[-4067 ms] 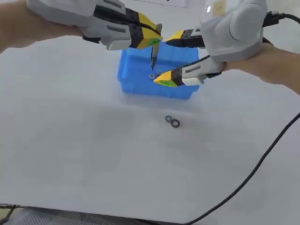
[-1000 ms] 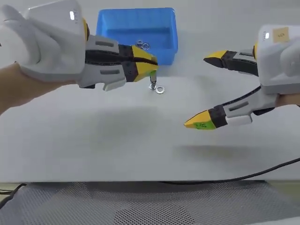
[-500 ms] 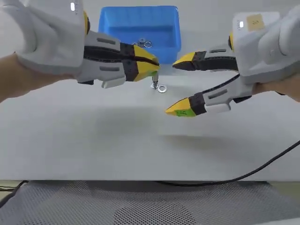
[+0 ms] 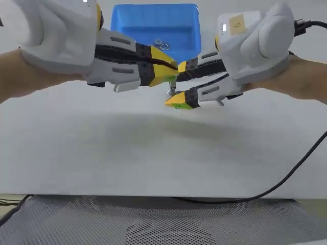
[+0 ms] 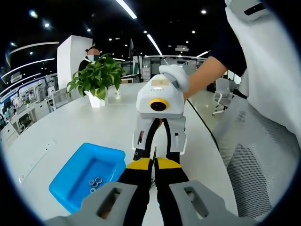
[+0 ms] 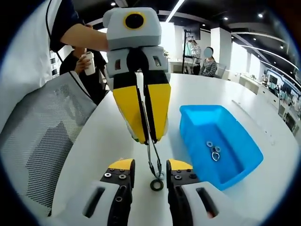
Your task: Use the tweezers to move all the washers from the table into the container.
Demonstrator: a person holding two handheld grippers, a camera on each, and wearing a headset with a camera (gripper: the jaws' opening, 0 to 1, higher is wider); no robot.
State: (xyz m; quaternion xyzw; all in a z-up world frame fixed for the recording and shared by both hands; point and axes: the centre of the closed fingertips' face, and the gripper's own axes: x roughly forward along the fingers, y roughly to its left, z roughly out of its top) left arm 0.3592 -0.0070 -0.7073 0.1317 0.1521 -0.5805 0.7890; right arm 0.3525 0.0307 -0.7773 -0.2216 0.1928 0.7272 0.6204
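Note:
My left gripper point(image 4: 172, 71) is shut on thin metal tweezers point(image 4: 171, 88) that point down at the white table. In the right gripper view the tweezers point(image 6: 150, 141) hang from the left gripper's yellow jaws, with their tips at a dark washer point(image 6: 156, 184) lying on the table. My right gripper point(image 6: 149, 165) is open, one jaw on each side of the tweezers' lower end and the washer. From the head, the right gripper point(image 4: 179, 84) comes in from the right, facing the left one. The blue container point(image 4: 156, 23) stands behind them, with several washers point(image 4: 162, 45) in it.
A black cable point(image 4: 286, 173) runs across the table at the right, down to the front edge. Grey mesh point(image 4: 153, 224) lies below that edge. A potted plant point(image 5: 96, 77) stands far back on the table. People stand in the room behind.
My right gripper has moved left, from well apart to right up against the tweezers, its jaws now on either side of them. The left gripper has stayed over the washer.

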